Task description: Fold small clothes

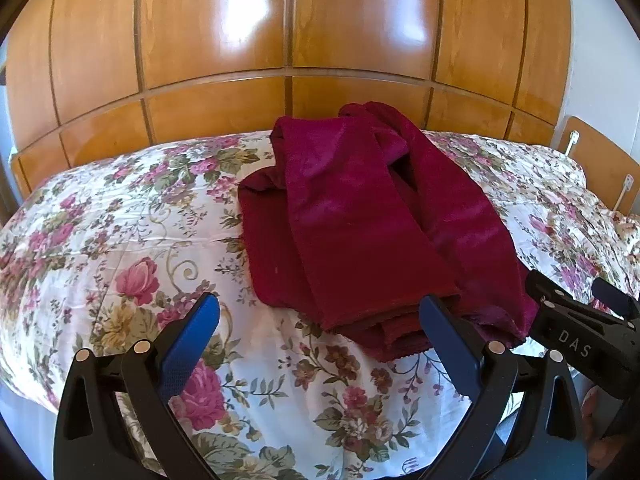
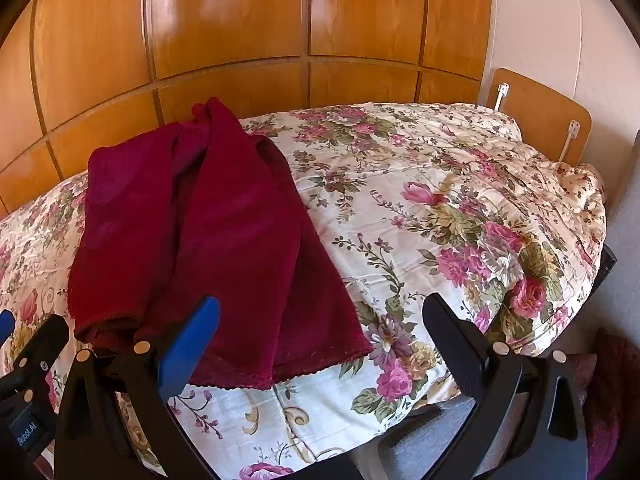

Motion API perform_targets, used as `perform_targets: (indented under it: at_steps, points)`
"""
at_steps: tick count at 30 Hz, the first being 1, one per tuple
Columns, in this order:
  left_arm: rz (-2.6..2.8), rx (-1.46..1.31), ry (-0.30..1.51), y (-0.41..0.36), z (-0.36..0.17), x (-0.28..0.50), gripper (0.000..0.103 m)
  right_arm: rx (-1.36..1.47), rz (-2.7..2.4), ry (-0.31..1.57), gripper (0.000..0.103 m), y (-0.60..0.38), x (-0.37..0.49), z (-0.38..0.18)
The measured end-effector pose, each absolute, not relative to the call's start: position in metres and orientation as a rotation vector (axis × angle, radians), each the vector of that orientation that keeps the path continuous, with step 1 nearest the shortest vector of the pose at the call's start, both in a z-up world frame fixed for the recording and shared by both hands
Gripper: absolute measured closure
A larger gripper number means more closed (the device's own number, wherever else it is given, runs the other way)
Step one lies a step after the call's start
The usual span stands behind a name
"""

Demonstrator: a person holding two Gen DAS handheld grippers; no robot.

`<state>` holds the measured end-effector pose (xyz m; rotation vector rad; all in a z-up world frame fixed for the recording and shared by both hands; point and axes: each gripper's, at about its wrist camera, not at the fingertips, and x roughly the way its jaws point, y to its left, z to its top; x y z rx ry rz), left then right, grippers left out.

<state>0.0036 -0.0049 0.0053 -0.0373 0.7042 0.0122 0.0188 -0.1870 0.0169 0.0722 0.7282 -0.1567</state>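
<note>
A dark red fleece garment [image 1: 360, 216] lies partly folded lengthwise on the floral bedspread [image 1: 120, 240], its near hem toward me. My left gripper [image 1: 320, 320] is open and empty, just short of that hem, its right finger beside the hem's folded layers. My right gripper [image 2: 320, 320] is open and empty over the garment's near right corner [image 2: 320, 344]. The right gripper also shows at the right edge of the left wrist view [image 1: 580, 332]. The left gripper shows at the left edge of the right wrist view [image 2: 28, 360].
A glossy wooden wardrobe [image 1: 280, 40] stands behind the bed. A wooden headboard [image 2: 540, 116] is at the right. The bed's near edge [image 2: 420, 412] drops to the floor on the right. Dark red fabric [image 2: 612, 392] lies beside the bed.
</note>
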Motion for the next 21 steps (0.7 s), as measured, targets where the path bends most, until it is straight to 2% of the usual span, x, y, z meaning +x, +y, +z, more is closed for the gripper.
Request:
perform_targets:
  at_steps: [21]
  points:
    - [-0.009, -0.035, 0.694, -0.0101, 0.007, 0.0025, 0.004, 0.076, -0.148, 0.718, 0.002, -0.1865, 0.0193, 0.0194]
